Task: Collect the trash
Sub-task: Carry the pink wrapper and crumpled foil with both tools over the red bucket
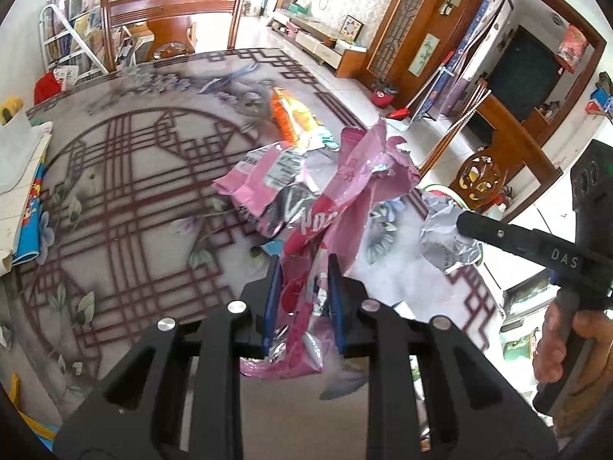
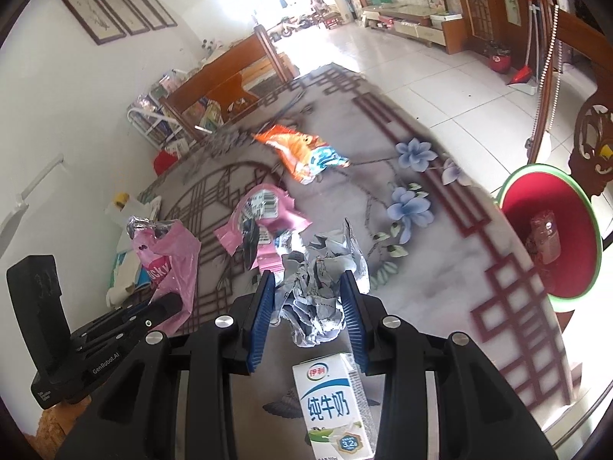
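Observation:
My left gripper (image 1: 304,280) is shut on a crumpled pink snack wrapper (image 1: 341,199), which hangs lifted above the patterned table (image 1: 126,176). In the right wrist view the same pink wrapper (image 2: 168,257) hangs from the left gripper (image 2: 172,301) at the lower left. My right gripper (image 2: 308,295) is shut on a crumpled silver foil ball (image 2: 318,287), seen in the left wrist view as the foil ball (image 1: 444,234) at the right gripper's tip (image 1: 465,222). A second pink wrapper (image 2: 264,222) with a barcode and an orange snack bag (image 2: 302,149) lie on the table.
A white milk carton (image 2: 333,406) stands just below the right gripper. A red bin with a green rim (image 2: 548,226) sits off the table's right edge with a bottle inside. A wooden chair (image 1: 172,23) stands at the far side; papers (image 1: 19,176) lie at the left edge.

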Motion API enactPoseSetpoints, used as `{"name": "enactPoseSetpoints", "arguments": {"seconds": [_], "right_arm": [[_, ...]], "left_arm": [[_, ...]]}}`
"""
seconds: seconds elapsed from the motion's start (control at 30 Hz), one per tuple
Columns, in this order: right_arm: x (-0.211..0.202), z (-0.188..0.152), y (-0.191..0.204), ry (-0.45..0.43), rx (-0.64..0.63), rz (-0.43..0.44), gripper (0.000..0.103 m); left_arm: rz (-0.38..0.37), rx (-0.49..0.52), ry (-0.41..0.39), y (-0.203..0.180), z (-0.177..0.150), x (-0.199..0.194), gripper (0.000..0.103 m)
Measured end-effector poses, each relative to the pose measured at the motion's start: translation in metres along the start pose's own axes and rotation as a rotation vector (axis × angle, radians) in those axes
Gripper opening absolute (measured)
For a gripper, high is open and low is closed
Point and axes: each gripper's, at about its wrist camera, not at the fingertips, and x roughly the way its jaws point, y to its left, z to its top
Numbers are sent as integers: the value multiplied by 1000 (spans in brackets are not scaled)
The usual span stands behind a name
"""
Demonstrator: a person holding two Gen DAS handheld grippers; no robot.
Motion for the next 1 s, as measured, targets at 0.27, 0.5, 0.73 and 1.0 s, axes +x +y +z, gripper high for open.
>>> {"name": "enactPoseSetpoints", "arguments": {"seconds": [0.27,0.5,0.73,1.0], "right_arm": [[-11,3,-22,-20,33,-23,34],[-19,8,-41,-30,55,-36,34],[-27,16,-63,-36,77,-45,34],[-36,29,-93,-46,87,-51,34]], "left_arm": [[-27,20,16,-19,4,10,22],[-51,24,28,-36,10,20,22],[-72,37,25,-60,22,29,22],[-91,58,11,-95,40,42,22]]}}
